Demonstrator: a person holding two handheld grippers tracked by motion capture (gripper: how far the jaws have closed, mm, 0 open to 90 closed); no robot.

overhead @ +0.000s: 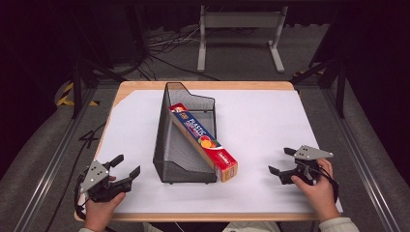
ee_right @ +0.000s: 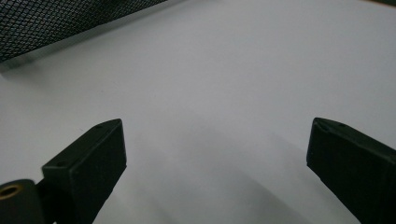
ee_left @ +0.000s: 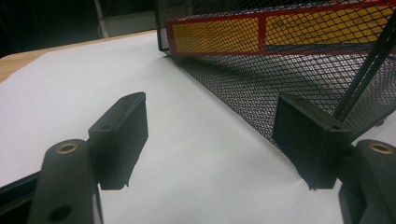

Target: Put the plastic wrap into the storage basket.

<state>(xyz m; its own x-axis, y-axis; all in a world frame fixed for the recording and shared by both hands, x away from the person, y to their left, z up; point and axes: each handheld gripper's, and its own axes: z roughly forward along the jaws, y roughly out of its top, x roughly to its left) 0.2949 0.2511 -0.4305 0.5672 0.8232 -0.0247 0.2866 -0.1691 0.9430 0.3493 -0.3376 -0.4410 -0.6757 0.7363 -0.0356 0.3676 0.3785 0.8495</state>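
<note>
A black wire-mesh holder (overhead: 181,140) lies on its side in the middle of the white sheet. A long red and blue plastic wrap box (overhead: 203,140) leans in it, its near end poking out past the holder's front right corner. My left gripper (overhead: 126,166) rests at the table's near left, open, its jaws empty and pointed at the holder's mesh wall (ee_left: 261,84); the box (ee_left: 280,35) shows through the mesh. My right gripper (overhead: 281,162) sits at the near right, open, with bare sheet between its jaws (ee_right: 215,158).
The white sheet (overhead: 261,116) covers most of the wooden table (overhead: 208,85). Beyond the far edge stand a white metal frame (overhead: 239,29) and loose cables on the floor. Metal rails run along both sides of the table.
</note>
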